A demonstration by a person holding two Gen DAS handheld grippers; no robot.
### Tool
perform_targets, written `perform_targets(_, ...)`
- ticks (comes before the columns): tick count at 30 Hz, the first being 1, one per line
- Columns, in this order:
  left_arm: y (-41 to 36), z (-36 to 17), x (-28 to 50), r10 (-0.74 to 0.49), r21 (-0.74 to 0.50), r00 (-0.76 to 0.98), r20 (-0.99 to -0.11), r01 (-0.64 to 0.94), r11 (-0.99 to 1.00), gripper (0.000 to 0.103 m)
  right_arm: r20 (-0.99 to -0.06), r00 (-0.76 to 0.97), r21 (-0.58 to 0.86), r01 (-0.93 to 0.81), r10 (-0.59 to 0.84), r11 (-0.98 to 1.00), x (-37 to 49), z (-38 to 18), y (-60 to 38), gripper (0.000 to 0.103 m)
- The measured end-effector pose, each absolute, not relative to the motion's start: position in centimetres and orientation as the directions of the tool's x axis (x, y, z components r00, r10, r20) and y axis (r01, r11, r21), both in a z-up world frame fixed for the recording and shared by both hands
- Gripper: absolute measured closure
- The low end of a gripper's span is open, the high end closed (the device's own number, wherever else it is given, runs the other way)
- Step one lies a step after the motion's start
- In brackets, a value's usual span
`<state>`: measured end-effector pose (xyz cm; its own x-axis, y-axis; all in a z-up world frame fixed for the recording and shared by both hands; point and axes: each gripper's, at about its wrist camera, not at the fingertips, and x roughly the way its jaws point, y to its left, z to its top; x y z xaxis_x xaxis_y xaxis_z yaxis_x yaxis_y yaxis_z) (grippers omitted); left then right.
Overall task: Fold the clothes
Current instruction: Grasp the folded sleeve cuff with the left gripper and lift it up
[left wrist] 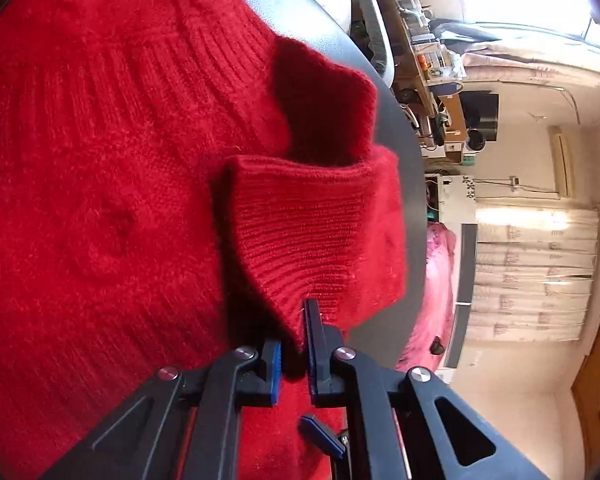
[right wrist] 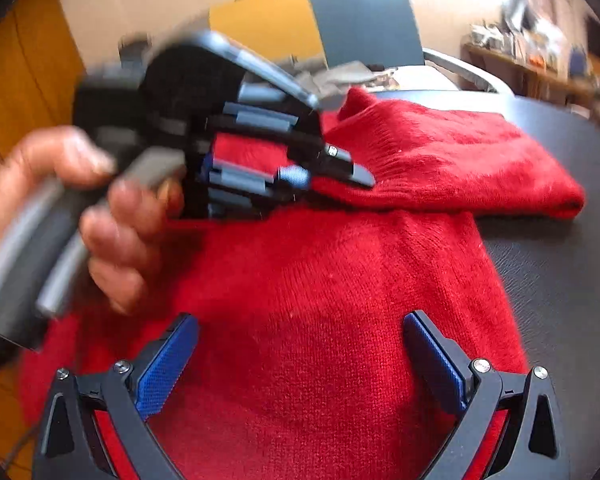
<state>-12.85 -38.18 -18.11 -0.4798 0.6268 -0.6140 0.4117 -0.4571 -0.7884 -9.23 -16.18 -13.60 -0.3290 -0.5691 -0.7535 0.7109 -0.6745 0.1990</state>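
Red knit sweater (right wrist: 340,280) on dark table (right wrist: 560,272). Left gripper (left wrist: 294,354) pinches its ribbed cuff (left wrist: 300,232). Right gripper (right wrist: 300,360) spread wide above the sweater, holding nothing.

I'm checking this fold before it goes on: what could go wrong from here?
1. The left gripper pinches only the edge of the ribbed cuff; the fuzzy knit might slip out as the sleeve is carried.
2. The red sweater lies near the edge of the dark table; a pull could drag it off.
3. The right gripper is open above the sweater, so nothing pins it.
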Motion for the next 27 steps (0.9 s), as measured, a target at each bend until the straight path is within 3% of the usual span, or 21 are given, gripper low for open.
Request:
perform_targets(5,-38.7,-14.5,-13.8,0.604,-0.797,-0.526,-0.599,0.317,-0.514,0.096,-0.685,-0.417,0.173,0.703,-0.597,-0.690,-10.1,-11.2,-15.5,0.001)
perform_targets(14,-39.9,-4.6,-15.9,0.617,-0.831,-0.624,-0.479,0.097,-0.548,0.096,-0.620,-0.299,0.284,0.777,-0.726,-0.562,-14.5,-11.1,-18.1,0.001)
perform_targets(22,-40.8,-0.9,-15.1,0.593,-0.819,-0.678,-0.434,0.022,-0.573,0.096,-0.592,-0.261,0.548,0.564,-0.763,-0.618,-20.8,-14.2,-14.4,0.000)
perform_targets(27,-42.2,0.7,-13.9,0.571,-0.834,-0.737,-0.362,-0.018,-0.552,0.096,-0.600,-0.256,0.540,0.570,-0.758,-0.619,-20.3,-14.2,-14.3,0.000)
